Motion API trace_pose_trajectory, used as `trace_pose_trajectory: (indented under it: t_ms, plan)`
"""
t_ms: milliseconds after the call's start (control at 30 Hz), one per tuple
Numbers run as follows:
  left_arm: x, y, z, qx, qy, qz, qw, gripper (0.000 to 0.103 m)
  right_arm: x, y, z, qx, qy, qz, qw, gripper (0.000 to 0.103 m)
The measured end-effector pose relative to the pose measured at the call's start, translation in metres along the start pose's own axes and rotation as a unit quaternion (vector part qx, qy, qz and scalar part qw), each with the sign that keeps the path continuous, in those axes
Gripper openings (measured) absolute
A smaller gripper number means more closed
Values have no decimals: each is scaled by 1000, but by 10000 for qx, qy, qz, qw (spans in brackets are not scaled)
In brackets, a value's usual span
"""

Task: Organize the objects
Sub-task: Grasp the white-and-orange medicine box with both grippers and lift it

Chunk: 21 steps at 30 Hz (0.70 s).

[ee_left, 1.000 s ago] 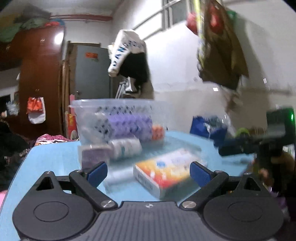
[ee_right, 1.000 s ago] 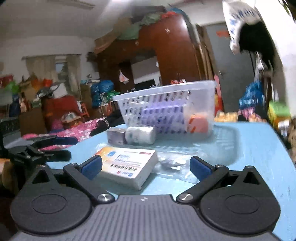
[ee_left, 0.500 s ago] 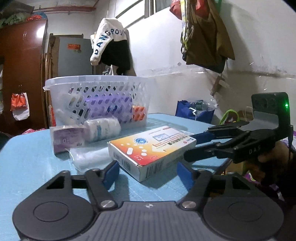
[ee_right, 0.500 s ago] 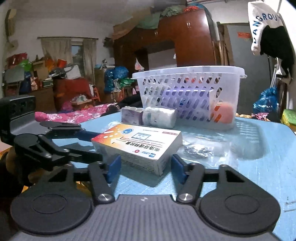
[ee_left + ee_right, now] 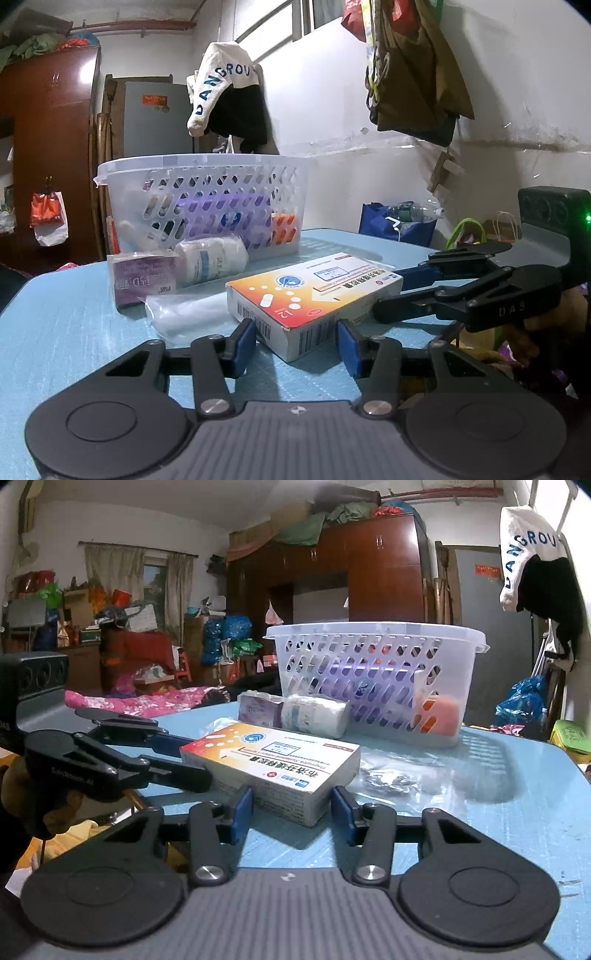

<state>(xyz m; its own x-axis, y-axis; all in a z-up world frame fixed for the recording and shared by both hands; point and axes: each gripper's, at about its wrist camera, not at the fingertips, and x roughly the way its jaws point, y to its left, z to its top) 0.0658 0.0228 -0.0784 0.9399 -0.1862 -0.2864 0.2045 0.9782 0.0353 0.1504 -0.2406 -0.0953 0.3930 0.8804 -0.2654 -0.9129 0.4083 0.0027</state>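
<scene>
An orange-and-white medicine box (image 5: pixel 314 295) (image 5: pixel 273 760) lies flat on the blue table (image 5: pixel 66 314). My left gripper (image 5: pixel 295 345) is low at one end of it, and its jaws are closing with the box's near corner between the blue pads. A thin gap still shows on each side. My right gripper (image 5: pixel 291 810) faces the opposite end, jaws also closing, with the box between its pads and not clearly pressed. Each gripper shows in the other's view: the right gripper (image 5: pixel 388 295) and the left gripper (image 5: pixel 195 762) straddle the box's ends.
A white slotted basket (image 5: pixel 207 166) (image 5: pixel 373 635) with purple and orange items stands behind the box. In front of it lie a white bottle (image 5: pixel 210 258), a purple box (image 5: pixel 142 277) and a clear plastic bag (image 5: pixel 184 314). The table's edge is close on both outer sides.
Both grippers have sunk toward the table and come up to the medicine box. Their jaws have narrowed from wide open to just outside the box's sides.
</scene>
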Motion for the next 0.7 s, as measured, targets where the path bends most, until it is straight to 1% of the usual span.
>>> trace_pose_trajectory:
  t_ms: [167, 300, 567, 700]
  plan:
    - [-1, -3, -1, 36, -82, 48, 9999, 52, -2, -1, 1, 78, -7, 17, 10000, 49]
    - [-5, -5, 0, 57, -177, 40, 9998, 52, -5, -5, 1, 218, -64, 114, 9997, 48]
    - [-11, -1, 2, -14, -321, -99, 9994, 52, -13, 2, 7, 90, -143, 115, 9998, 44]
    - [-14, -3, 3, 23, -376, -91, 9993, 52, -14, 2, 9, 78, -193, 114, 9997, 44]
